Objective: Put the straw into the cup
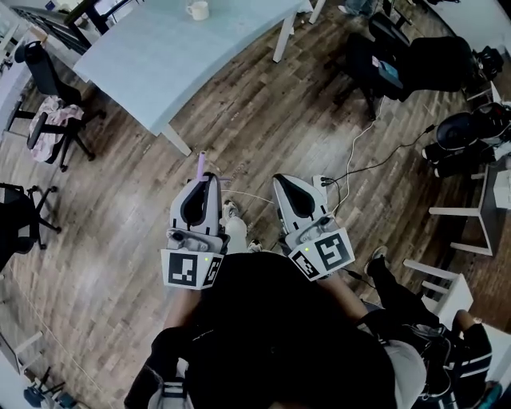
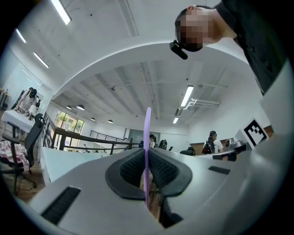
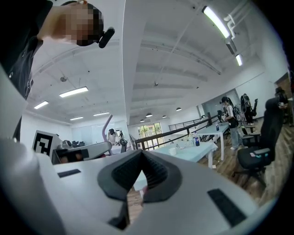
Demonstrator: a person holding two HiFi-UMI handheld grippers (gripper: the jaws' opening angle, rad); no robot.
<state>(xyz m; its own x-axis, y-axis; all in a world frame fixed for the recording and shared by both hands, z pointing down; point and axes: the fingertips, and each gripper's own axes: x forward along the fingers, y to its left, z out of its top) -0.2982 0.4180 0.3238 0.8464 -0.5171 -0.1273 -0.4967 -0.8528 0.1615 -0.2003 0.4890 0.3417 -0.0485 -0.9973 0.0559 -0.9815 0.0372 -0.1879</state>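
A: Nearest in: what do the left tongs [image 1: 206, 182] carry?

B: They're closed on the purple straw [image 1: 201, 164]. The pads pinch it partway along, and a long free end stands out past the tips. It is held over the wooden floor [image 1: 120, 200], well short of the table [image 1: 160, 56].

A: Right tongs [image 1: 282, 180]?

B: Tips together, nothing between them. They sit just beside the left pair, equally short of the table.

A: How will the straw handle?

B: My read is very light, thin-walled and springy. A hard squeeze would flatten it, and smooth plastic may swivel in the pads. The present hold suits the job, since the free end can lead into the cup. That end will likely wobble, so a slow carry looks wise.

A: And the target?

B: The white cup [image 1: 197, 9], handled, stands on the table toward its far side. I cannot see its inside from here. Straw and cup are well apart, so insertion has not begun.

A: Anything else out there?

B: A black office chair [image 1: 44, 76] stands at the table's left end.
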